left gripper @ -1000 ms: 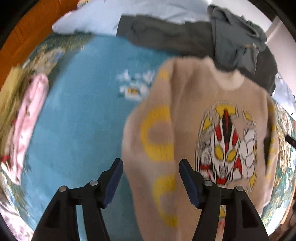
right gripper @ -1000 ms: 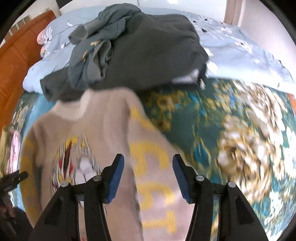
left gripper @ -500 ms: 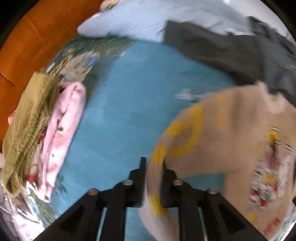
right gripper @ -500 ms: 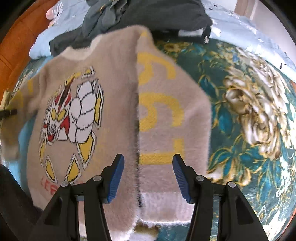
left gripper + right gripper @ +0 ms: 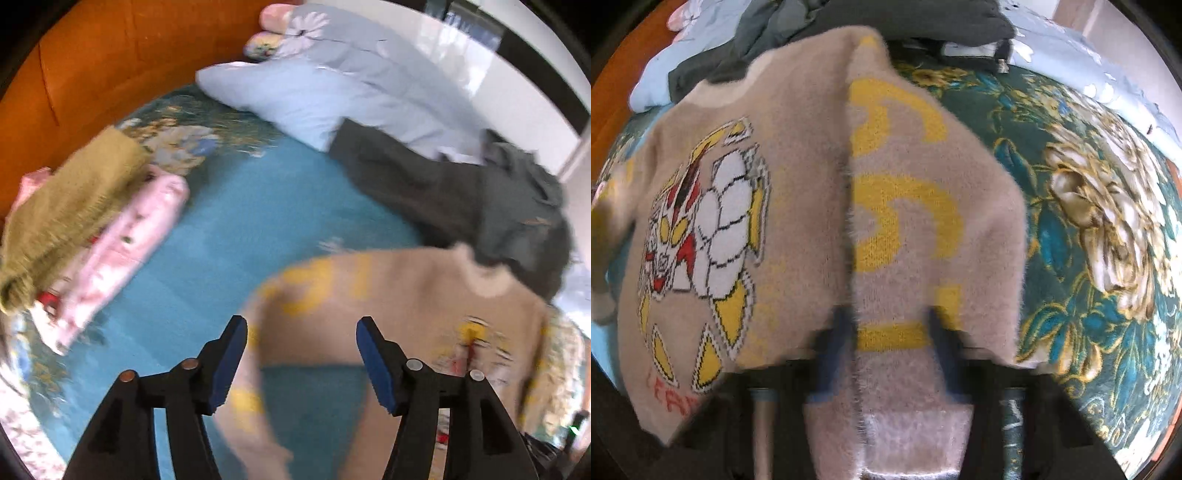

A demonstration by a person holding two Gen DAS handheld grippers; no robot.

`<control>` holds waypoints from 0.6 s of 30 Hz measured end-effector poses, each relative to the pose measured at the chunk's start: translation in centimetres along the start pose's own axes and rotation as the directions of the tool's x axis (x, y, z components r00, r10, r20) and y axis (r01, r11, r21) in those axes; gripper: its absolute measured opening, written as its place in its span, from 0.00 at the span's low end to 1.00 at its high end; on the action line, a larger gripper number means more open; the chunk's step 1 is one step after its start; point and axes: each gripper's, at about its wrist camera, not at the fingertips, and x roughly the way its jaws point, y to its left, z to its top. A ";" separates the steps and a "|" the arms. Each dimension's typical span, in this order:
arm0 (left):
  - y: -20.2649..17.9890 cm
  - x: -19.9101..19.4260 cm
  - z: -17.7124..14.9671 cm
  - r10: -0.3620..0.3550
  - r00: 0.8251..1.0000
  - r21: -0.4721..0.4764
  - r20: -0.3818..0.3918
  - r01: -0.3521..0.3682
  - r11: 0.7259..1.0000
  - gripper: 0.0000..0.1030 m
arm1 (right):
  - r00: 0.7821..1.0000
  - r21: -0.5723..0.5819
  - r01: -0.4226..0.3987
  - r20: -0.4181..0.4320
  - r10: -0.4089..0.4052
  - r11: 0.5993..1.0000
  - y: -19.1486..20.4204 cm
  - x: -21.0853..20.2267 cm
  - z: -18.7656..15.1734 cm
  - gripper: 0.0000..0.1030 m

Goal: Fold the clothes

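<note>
A beige fuzzy sweater (image 5: 798,206) with yellow letters and a robot picture lies face up on the bed. Its right sleeve (image 5: 905,221) is folded inward over the body. My right gripper (image 5: 890,347) sits at that sleeve's cuff end, with a blurred blue pad (image 5: 834,354) on each side of the sleeve; its state is unclear. In the left wrist view my left gripper (image 5: 301,363) is open and empty above the sweater's (image 5: 406,302) left sleeve (image 5: 251,398), which hangs bent below it.
A stack of folded clothes, olive (image 5: 70,210) on pink (image 5: 129,243), lies at the left by the orange headboard (image 5: 92,62). A dark grey clothes pile (image 5: 480,199) and light blue pillows (image 5: 332,92) lie beyond the sweater. The bedspread is teal (image 5: 229,236) with flowers (image 5: 1108,206).
My left gripper was shut on the left sleeve half a second ago; it is open now and the sleeve has dropped. My right gripper has moved down onto the folded right sleeve.
</note>
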 end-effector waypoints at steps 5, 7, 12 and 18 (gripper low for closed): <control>-2.4 0.9 -1.1 -0.090 0.995 0.031 -0.054 0.092 0.995 0.63 | 0.997 0.115 -0.066 0.036 0.062 0.991 -5.5 -3.1 0.4 0.06; -3.0 1.3 -1.4 -0.111 0.991 0.029 -0.075 0.113 0.993 0.63 | 0.996 0.151 -0.059 0.081 0.047 0.987 -8.5 -5.1 0.8 0.06; -4.2 2.7 -2.0 -0.168 0.977 -0.002 -0.135 0.169 0.986 0.64 | 0.975 0.210 0.114 0.163 -0.150 0.971 -15.8 -8.2 5.1 0.06; -4.6 4.7 -4.1 -0.172 0.958 -0.002 -0.230 0.176 0.984 0.64 | 0.946 0.217 0.175 0.232 -0.225 0.960 -15.4 -7.8 9.0 0.42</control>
